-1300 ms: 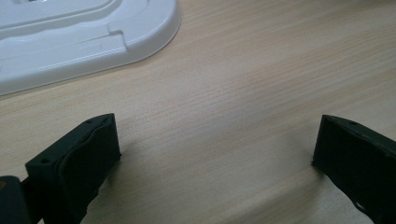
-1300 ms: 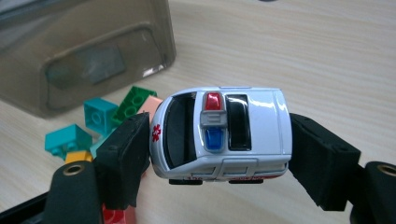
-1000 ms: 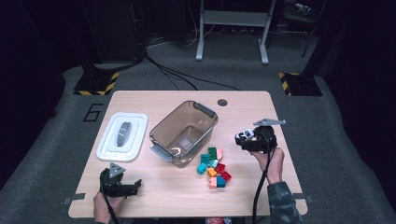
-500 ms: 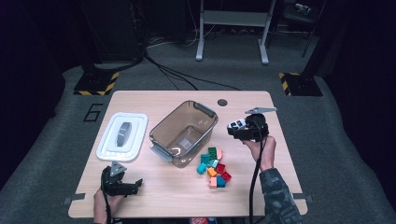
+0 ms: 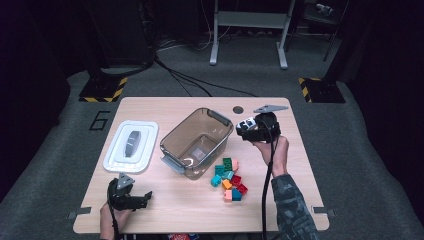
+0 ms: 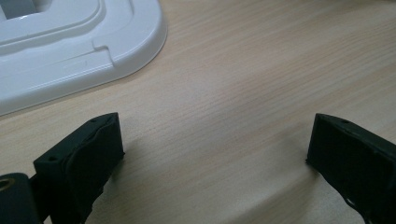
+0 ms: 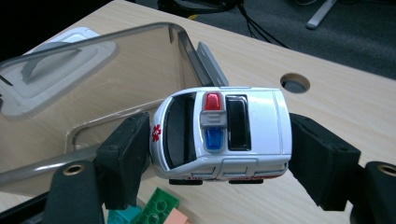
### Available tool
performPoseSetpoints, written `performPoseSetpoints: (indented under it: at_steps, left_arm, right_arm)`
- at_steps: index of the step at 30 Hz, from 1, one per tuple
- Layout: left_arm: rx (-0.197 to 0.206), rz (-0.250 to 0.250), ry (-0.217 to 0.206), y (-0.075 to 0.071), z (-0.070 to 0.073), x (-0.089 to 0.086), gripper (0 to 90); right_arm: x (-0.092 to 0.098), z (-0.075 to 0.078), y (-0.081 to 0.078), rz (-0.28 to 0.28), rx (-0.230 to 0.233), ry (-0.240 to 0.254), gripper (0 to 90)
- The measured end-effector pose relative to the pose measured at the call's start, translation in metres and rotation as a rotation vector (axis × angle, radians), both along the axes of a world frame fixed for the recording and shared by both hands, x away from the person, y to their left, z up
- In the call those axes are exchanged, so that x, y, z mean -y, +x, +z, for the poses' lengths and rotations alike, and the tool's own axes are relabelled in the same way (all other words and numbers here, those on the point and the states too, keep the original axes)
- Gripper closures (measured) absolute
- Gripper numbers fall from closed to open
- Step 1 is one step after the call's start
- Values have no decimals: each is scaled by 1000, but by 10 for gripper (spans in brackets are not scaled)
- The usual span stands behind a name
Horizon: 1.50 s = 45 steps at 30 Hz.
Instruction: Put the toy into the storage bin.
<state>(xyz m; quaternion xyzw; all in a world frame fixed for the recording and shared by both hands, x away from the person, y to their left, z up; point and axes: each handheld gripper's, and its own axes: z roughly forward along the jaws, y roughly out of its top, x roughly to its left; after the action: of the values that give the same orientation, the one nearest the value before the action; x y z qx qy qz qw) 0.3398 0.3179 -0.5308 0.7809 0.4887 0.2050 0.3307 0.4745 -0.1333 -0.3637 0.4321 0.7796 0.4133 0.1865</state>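
Fingers of the right gripper (image 7: 219, 156) pinch a toy ambulance (image 7: 222, 133) nose-to-tail beside the clear bin (image 5: 196, 142), probably for dropping in; left gripper (image 6: 215, 154) sits spread at 7 o'clock on the counter (image 5: 165, 210).

Setting: lab or studio. Evidence: lone wooden table (image 5: 165, 205), grey carpet (image 5: 60, 150), black surrounds, hazard-striped stand feet (image 5: 102, 92), floor cables (image 5: 200, 82), metal frame (image 5: 247, 30).

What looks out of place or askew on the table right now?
Nothing is spilled or damaged. The toy ambulance sits clamped end to end in the right hand-held gripper, above the bin's corner. The bin lies diagonal to the table edge, its white lid off beside it. Bricks lie loosely heaped.
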Motion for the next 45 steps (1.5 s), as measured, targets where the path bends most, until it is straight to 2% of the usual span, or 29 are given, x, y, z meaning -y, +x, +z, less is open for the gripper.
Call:
performPoseSetpoints:
  at_steps: [6, 13, 17, 21, 25, 32, 42, 43, 45]
  left_arm:
    - [11, 11, -6, 0, 0, 0, 49]
    - [18, 14, -9, -1, 0, 0, 81]
    - [33, 23, -13, -1, -1, 1, 84]
    - [29, 23, -19, -1, -1, 0, 86]
    - [31, 23, -17, -1, -1, 0, 89]
    - [25, 17, -9, -1, 0, -1, 92]
    - [24, 20, -8, -1, 0, -1, 96]
    - [24, 19, -8, -1, 0, -1, 96]
    - [24, 19, -8, -1, 0, -1, 97]
  right_arm:
    - [-11, 19, 4, 24, 24, 5, 254]
    - [-27, 24, 13, 74, 13, 2, 254]
    - [-39, 18, 21, 115, -5, -11, 254]
    - [-50, 12, 26, 143, -25, -13, 254]
    - [-64, 5, 32, 192, -38, -39, 254]
    - [-82, -13, 37, 251, -94, -89, 253]
    - [-80, -23, 38, 278, -123, -112, 259]
    - [-80, -24, 38, 280, -120, -117, 265]
    - [-78, -23, 37, 291, -113, -103, 520]
